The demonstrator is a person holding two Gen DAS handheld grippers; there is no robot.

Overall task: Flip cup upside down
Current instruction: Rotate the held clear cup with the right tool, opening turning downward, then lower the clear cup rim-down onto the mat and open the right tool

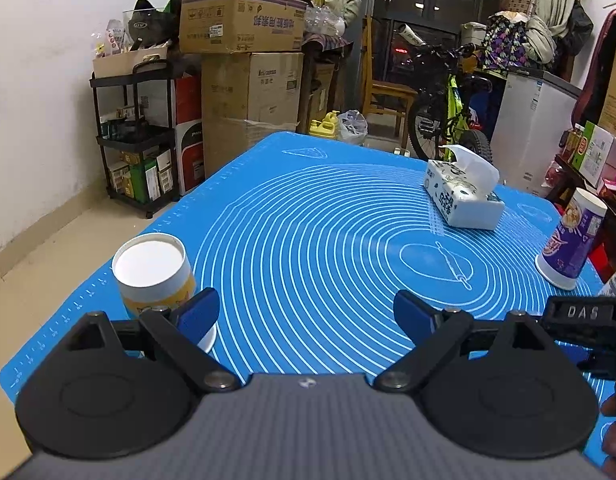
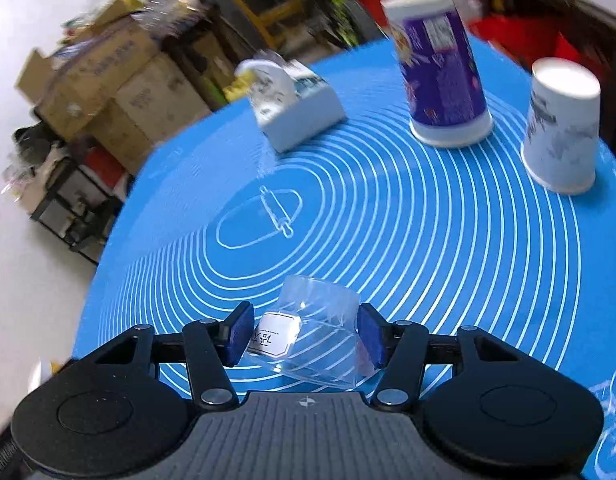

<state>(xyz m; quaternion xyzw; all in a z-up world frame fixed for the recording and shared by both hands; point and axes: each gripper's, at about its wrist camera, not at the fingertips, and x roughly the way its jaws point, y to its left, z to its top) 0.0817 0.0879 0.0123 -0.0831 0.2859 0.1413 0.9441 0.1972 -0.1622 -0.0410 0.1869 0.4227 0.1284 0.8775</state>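
A clear plastic cup (image 2: 313, 332) with a white label sits between my right gripper's (image 2: 306, 334) blue pads, tilted with its base pointing away; the pads press its sides. A purple paper cup (image 2: 439, 72) and a white paper cup (image 2: 559, 120) stand upside down on the blue mat (image 2: 427, 220) ahead. My left gripper (image 1: 306, 316) is open and empty. A yellow and white paper cup (image 1: 154, 276) stands upside down by its left finger (image 1: 198, 314). The purple cup (image 1: 573, 236) shows at the right of the left wrist view.
A tissue box (image 1: 463, 196) lies at the mat's far side, also in the right wrist view (image 2: 296, 104). Cardboard boxes (image 1: 244, 60), a black shelf cart (image 1: 136, 136) and a bicycle (image 1: 451, 104) stand beyond the table. The right gripper's body (image 1: 587, 320) shows at the left wrist view's right edge.
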